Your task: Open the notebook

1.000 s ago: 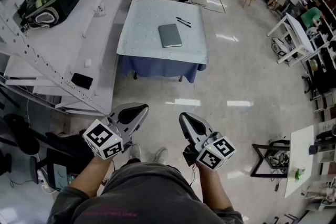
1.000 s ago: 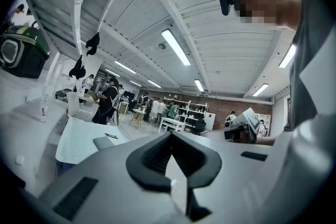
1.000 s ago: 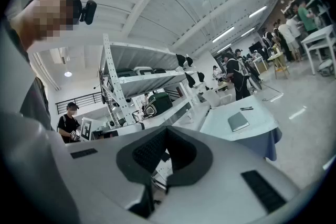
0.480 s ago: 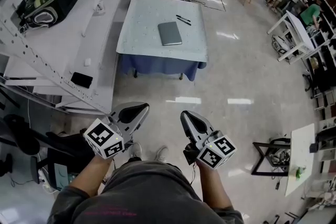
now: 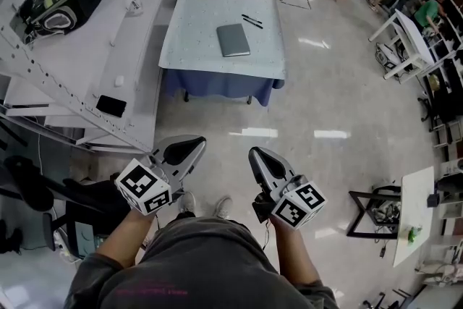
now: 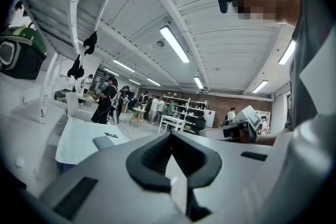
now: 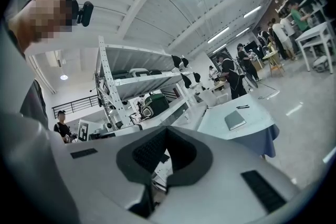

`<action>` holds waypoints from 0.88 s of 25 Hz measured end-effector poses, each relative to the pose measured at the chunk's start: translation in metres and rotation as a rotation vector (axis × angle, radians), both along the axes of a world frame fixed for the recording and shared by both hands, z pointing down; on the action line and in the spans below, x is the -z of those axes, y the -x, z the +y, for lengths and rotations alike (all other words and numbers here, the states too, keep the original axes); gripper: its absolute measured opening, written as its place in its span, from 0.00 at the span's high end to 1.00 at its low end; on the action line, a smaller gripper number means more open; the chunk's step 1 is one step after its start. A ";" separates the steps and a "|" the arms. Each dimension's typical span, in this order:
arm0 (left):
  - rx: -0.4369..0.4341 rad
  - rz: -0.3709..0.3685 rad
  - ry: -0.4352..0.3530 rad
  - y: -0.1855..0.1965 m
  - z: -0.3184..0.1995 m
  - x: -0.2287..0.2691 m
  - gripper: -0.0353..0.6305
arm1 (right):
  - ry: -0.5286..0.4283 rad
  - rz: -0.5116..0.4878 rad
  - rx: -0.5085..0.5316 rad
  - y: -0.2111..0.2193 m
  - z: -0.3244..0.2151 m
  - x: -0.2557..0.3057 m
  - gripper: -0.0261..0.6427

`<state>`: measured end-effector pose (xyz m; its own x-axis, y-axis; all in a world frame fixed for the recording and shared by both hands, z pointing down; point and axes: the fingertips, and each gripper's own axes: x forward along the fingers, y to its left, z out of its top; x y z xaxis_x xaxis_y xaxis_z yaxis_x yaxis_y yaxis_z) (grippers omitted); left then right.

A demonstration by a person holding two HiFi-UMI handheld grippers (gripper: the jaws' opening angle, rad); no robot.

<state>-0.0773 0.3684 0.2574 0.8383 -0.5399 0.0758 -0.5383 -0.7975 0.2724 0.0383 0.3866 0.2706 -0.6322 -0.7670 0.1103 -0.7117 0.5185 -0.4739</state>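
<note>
The grey notebook [image 5: 233, 40] lies closed on the white-topped bench [image 5: 195, 32], at twelve o'clock from the person, with two pens [image 5: 252, 21] just beside it at its one o'clock. Well apart from the bench, the left hand-held gripper [image 5: 191, 146] and right hand-held gripper [image 5: 255, 155] are both clenched on nothing.

Grey notebook [image 5: 233, 40] lies closed on table [image 5: 195, 47].
</note>
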 end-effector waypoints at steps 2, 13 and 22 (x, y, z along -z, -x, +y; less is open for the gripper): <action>0.001 -0.003 0.001 -0.001 0.000 -0.001 0.95 | 0.003 -0.004 0.001 0.000 0.000 -0.001 0.96; -0.001 -0.016 0.005 -0.006 -0.002 -0.004 0.89 | 0.002 -0.005 0.004 -0.003 -0.001 -0.003 0.96; 0.002 -0.029 0.002 -0.011 -0.002 -0.005 0.84 | 0.005 -0.005 0.006 -0.009 -0.001 -0.006 0.96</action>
<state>-0.0660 0.3668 0.2628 0.8348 -0.5410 0.1016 -0.5473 -0.7960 0.2584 0.0473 0.3859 0.2764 -0.6373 -0.7625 0.1111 -0.7061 0.5202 -0.4804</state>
